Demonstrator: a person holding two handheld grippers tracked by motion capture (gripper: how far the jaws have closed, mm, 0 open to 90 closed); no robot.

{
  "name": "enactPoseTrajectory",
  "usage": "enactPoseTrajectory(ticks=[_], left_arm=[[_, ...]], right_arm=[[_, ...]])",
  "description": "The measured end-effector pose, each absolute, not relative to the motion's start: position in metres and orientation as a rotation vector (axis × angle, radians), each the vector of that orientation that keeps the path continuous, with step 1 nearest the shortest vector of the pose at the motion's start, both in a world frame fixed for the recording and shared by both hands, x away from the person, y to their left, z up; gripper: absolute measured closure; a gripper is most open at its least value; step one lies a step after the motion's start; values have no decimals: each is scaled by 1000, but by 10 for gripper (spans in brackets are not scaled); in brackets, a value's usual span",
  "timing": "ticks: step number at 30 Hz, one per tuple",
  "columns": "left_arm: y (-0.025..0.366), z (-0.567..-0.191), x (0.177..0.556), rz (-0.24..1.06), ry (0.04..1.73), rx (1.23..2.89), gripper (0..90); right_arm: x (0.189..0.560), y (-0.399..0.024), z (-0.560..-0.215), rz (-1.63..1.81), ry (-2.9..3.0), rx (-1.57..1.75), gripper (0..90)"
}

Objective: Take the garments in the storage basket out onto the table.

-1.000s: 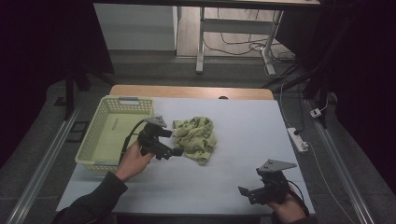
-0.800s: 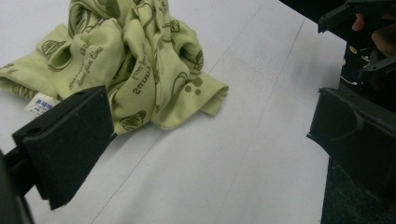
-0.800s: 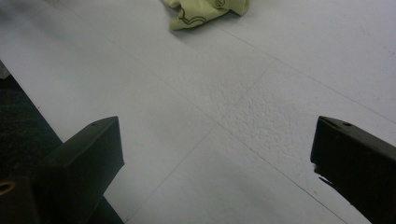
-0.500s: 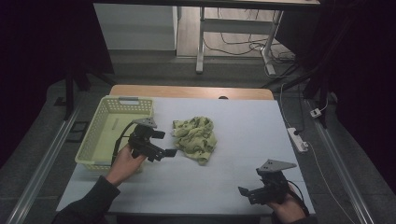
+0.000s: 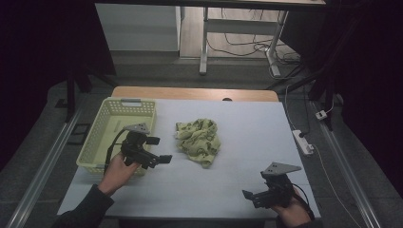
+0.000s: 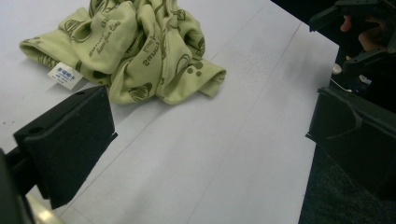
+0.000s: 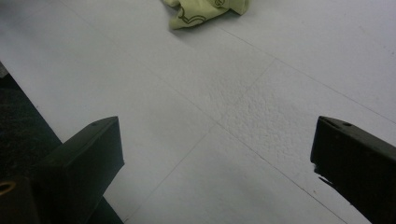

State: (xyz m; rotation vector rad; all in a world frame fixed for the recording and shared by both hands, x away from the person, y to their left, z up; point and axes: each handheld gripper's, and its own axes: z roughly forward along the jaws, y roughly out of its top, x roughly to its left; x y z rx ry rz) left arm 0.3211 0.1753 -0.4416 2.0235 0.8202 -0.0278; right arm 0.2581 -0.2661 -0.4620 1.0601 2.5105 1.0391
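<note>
A crumpled yellow-green printed cloth [image 5: 199, 141] lies near the middle of the white table; its white label shows in the left gripper view [image 6: 140, 51]. My left gripper [image 5: 159, 149] is open and empty. It hovers left of the cloth, by the front right corner of the yellow basket [image 5: 93, 135], and its jaws point toward the cloth [image 6: 210, 135]. My right gripper [image 5: 251, 197] rests open and empty near the table's front right edge, and it also shows far off in the left gripper view [image 6: 364, 37]. A corner of the cloth [image 7: 205, 11] lies well ahead of the right gripper [image 7: 215, 163].
The slatted plastic basket stands at the table's left side. A white power strip [image 5: 302, 142] lies just off the right edge. A wooden strip [image 5: 195, 92] marks the far edge. Bare white tabletop [image 5: 204, 190] stretches between the two grippers.
My left gripper has drawn back from the cloth, moving left and slightly nearer, beside the basket. The right gripper and the cloth have not moved.
</note>
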Motion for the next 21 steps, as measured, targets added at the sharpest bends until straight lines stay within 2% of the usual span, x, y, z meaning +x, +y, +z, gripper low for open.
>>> enactPoseTrajectory(ticks=[21], left_arm=[[213, -446, 292, 17, 904, 2005, 6]], right_arm=[[258, -266, -462, 1031, 2513, 1055, 22]])
